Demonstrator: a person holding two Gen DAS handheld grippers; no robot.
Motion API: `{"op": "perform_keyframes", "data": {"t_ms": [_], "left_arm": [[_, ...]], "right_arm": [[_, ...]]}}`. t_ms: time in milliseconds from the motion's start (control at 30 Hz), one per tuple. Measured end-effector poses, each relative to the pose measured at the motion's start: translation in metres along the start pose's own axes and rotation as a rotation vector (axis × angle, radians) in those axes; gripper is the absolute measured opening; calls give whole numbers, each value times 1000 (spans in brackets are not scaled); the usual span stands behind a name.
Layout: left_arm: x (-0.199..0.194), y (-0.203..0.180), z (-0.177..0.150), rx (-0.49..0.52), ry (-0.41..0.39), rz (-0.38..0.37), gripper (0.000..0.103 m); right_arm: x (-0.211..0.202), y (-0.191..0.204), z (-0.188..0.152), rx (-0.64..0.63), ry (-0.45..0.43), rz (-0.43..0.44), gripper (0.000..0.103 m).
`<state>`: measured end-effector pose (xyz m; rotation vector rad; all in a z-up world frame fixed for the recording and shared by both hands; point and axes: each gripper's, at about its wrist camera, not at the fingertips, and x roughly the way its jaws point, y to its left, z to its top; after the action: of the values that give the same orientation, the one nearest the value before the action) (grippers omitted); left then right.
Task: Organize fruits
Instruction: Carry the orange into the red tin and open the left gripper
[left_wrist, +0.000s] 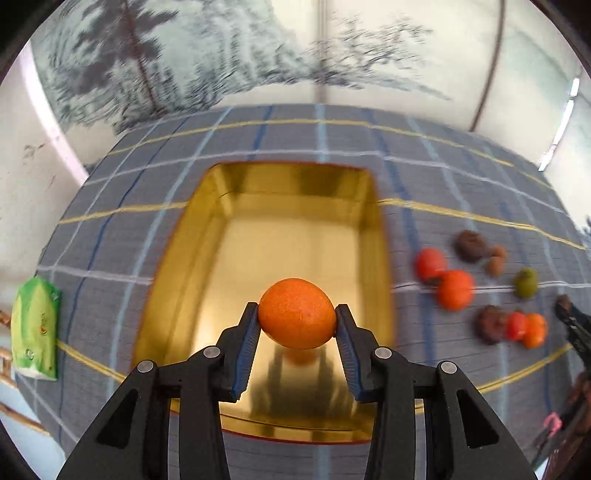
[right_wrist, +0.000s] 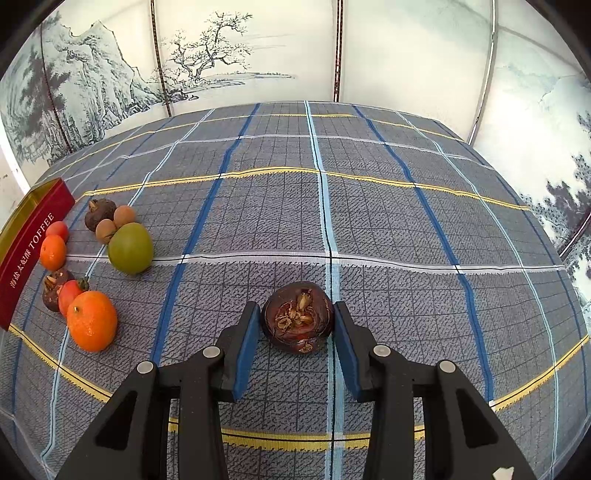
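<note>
My left gripper (left_wrist: 297, 317) is shut on an orange (left_wrist: 297, 313) and holds it above the open gold tin (left_wrist: 177, 243), which has nothing inside. My right gripper (right_wrist: 297, 317) is shut on a dark brown mangosteen (right_wrist: 297, 316) just above the checked cloth. Other fruits lie in a group right of the tin: oranges (right_wrist: 91, 320), small red fruits (right_wrist: 70, 293), a green fruit (right_wrist: 130, 248), dark mangosteens (right_wrist: 99, 214) and small brown longans (right_wrist: 123, 216). The same group shows blurred in the left wrist view (left_wrist: 454, 290).
A blue-grey checked cloth (right_wrist: 369, 206) covers the table. The tin's red side reads TOFFEE (right_wrist: 33, 254). A green packet (left_wrist: 35, 328) lies at the table's left edge. Painted screen panels (right_wrist: 207, 55) stand behind the table.
</note>
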<state>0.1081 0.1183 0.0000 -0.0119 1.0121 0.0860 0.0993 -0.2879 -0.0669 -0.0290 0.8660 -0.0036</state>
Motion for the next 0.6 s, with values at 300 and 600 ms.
{"op": "perform_keyframes", "data": {"t_ms": [300, 600], "left_arm": [[31, 26, -16, -17, 93, 54, 42], [38, 24, -25, -6, 120, 46, 42]], "right_arm": [[0, 0, 0, 0, 0, 0, 38], [-1, 1, 0, -1, 0, -2, 38]]}}
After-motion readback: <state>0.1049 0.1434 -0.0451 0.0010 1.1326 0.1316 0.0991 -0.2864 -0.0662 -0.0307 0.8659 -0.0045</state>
